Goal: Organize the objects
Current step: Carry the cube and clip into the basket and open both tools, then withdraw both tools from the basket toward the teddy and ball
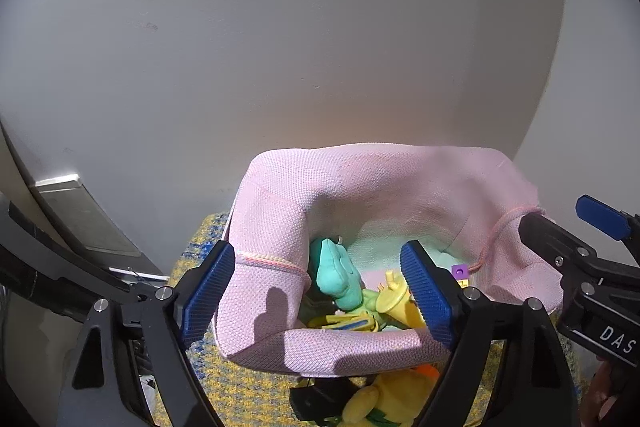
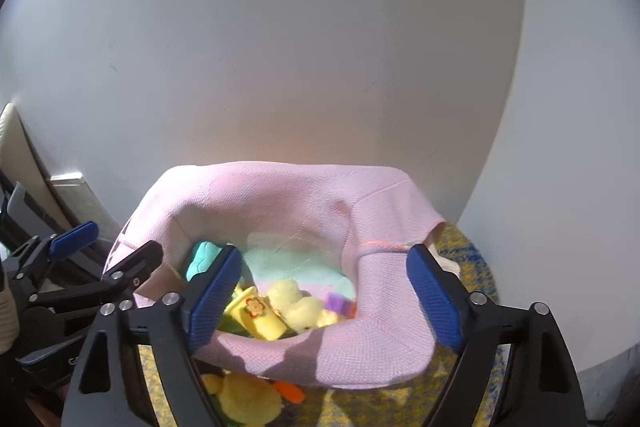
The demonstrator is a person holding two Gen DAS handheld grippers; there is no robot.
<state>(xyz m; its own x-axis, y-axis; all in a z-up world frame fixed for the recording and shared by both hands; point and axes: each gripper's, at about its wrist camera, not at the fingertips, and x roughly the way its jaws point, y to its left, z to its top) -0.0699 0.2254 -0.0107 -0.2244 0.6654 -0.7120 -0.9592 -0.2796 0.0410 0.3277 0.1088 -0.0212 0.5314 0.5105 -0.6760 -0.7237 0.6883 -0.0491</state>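
Note:
A soft pink fabric basket (image 1: 280, 227) stands on a yellow-and-blue woven mat (image 1: 240, 387), against a white wall. It holds a teal plush (image 1: 336, 275), a yellow plastic toy (image 1: 396, 301) and a purple block (image 1: 459, 271). My left gripper (image 1: 316, 295) is open, its fingers astride the basket's left wall. My right gripper (image 2: 324, 295) is open, astride the basket's right wall (image 2: 380, 267). That view shows the yellow toy (image 2: 260, 315), a pale yellow plush (image 2: 296, 303) and the purple block (image 2: 337, 303) inside. A yellow plush with an orange part (image 2: 248, 399) lies on the mat in front of the basket.
The white wall (image 1: 280, 47) rises right behind the basket. A grey metal frame piece (image 1: 80, 215) leans at the left. The right gripper shows at the right edge of the left wrist view (image 1: 568, 239). The mat extends right of the basket (image 2: 472, 259).

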